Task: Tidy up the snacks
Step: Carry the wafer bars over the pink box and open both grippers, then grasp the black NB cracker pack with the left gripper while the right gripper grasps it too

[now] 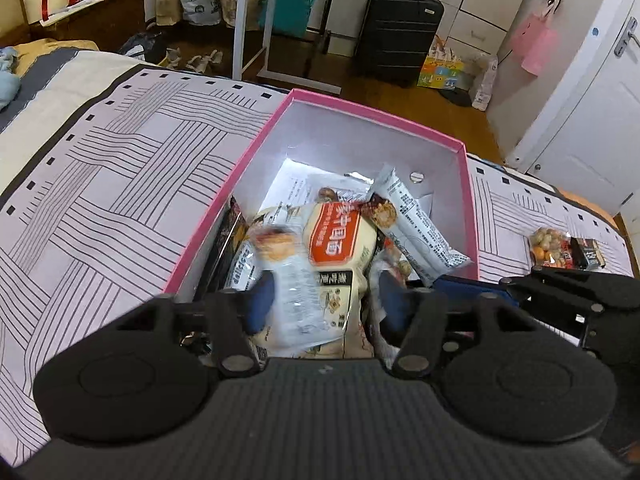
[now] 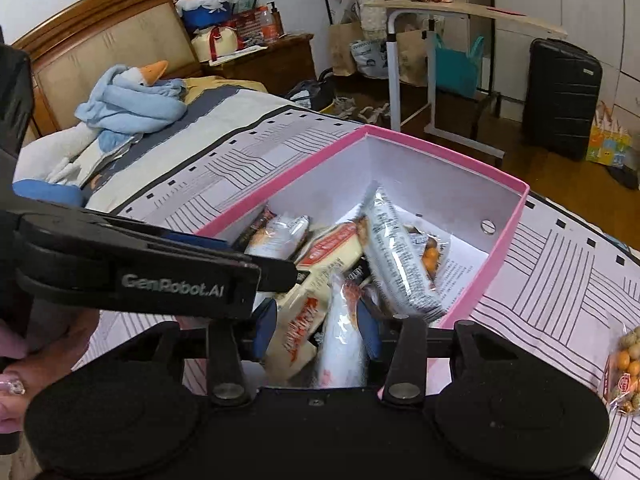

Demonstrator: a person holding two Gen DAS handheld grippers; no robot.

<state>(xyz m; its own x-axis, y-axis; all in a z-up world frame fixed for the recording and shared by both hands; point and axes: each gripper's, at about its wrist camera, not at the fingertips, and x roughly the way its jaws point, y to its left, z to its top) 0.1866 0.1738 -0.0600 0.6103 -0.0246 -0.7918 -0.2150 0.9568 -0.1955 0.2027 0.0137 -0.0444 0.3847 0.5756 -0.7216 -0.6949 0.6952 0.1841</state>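
Note:
A pink box (image 1: 466, 184) (image 2: 512, 216) sits on the patterned bed cover and holds several snack packets, among them a cream packet with an orange label (image 1: 340, 236) (image 2: 332, 252) and a long white packet (image 1: 420, 220) (image 2: 396, 256). My left gripper (image 1: 324, 304) hangs over the box's near end, open, with a blurred white snack packet (image 1: 296, 296) between its blue pads, apparently loose. My right gripper (image 2: 320, 326) is also open over the box, with a blurred white packet (image 2: 344, 340) between its pads. The left gripper's black arm (image 2: 160, 272) crosses the right wrist view.
A bag of round orange and tan snacks (image 1: 556, 248) (image 2: 624, 372) lies on the cover right of the box. A blue plush goose (image 2: 132, 100) lies near the headboard. A black suitcase (image 1: 398, 32) and a white side table (image 2: 432, 60) stand on the floor beyond the bed.

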